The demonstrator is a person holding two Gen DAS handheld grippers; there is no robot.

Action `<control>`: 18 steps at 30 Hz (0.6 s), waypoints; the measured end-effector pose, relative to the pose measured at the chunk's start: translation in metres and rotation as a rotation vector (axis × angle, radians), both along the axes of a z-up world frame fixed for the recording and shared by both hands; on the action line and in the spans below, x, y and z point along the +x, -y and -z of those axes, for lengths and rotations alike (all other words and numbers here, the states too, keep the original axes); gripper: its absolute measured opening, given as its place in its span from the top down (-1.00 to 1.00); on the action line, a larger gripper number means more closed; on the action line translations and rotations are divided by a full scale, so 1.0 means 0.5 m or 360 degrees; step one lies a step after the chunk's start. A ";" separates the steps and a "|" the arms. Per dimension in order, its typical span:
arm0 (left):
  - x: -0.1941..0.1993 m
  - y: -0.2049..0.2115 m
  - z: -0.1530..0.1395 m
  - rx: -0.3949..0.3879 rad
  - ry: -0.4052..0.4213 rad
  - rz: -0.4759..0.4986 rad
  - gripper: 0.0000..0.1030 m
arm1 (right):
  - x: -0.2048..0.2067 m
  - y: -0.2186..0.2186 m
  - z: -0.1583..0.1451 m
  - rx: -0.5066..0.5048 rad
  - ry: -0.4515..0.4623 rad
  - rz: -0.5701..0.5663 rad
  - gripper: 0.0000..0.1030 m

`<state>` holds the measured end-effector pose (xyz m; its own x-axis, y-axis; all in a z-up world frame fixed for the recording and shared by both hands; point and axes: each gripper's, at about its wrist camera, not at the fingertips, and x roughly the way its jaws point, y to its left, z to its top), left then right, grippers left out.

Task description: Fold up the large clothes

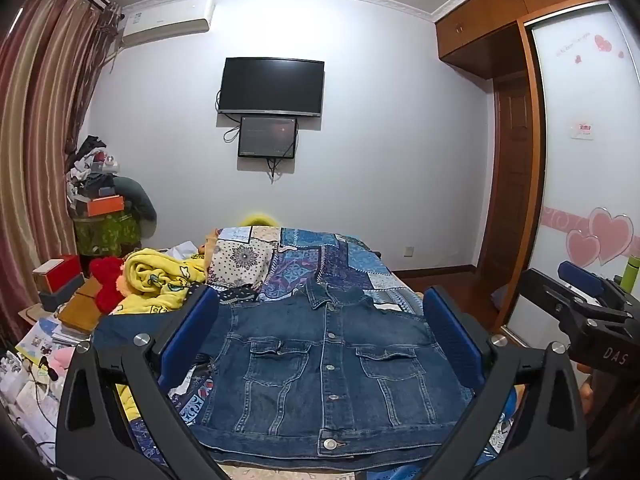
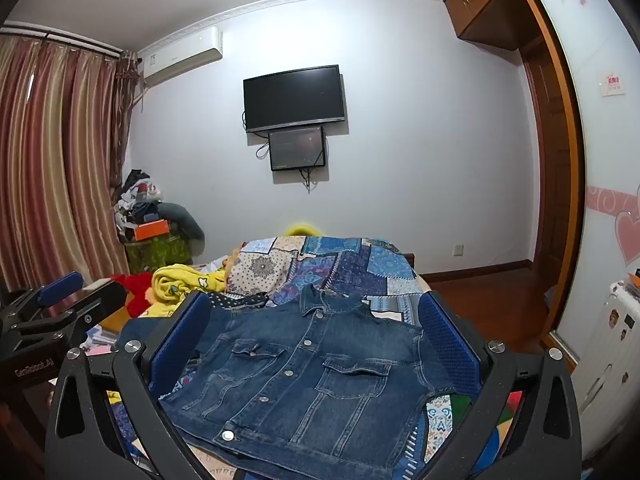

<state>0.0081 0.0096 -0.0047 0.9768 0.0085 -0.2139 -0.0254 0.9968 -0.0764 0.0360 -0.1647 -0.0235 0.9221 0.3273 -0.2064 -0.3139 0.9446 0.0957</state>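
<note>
A dark blue denim jacket (image 1: 328, 364) lies flat, front up and buttoned, on the patchwork bedspread (image 1: 320, 256); its sleeves look tucked under. It also shows in the right wrist view (image 2: 308, 376). My left gripper (image 1: 320, 332) is open and empty, held above the jacket with its blue pads (image 1: 188, 336) wide apart. My right gripper (image 2: 312, 332) is open and empty above the jacket too. The right gripper shows at the right edge of the left wrist view (image 1: 588, 308); the left gripper shows at the left edge of the right wrist view (image 2: 60, 312).
A yellow blanket (image 1: 160, 280) and a red plush (image 1: 106, 280) lie at the bed's left. Boxes and papers (image 1: 52, 320) crowd the left side. A pile of clutter (image 1: 104, 200) stands by the curtain. A wardrobe (image 1: 580, 160) stands at the right, and a TV (image 1: 270, 86) hangs on the far wall.
</note>
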 end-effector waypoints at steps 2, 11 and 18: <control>0.003 -0.003 0.002 0.0000 -0.0002 0.0004 -0.99 | 0.001 -0.002 0.001 -0.0003 -0.0002 0.0004 -1.00; -0.008 0.006 -0.002 0.0010 0.0011 0.0010 -0.99 | 0.002 -0.006 0.008 -0.0008 -0.0005 0.0004 -1.00; -0.011 0.007 -0.002 0.0017 0.0022 0.0017 -0.99 | 0.003 -0.003 0.007 -0.0007 -0.0010 0.0003 -1.00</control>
<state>0.0024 0.0061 -0.0038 0.9798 0.0002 -0.2002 -0.0137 0.9977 -0.0659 0.0373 -0.1630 -0.0268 0.9214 0.3247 -0.2135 -0.3115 0.9456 0.0937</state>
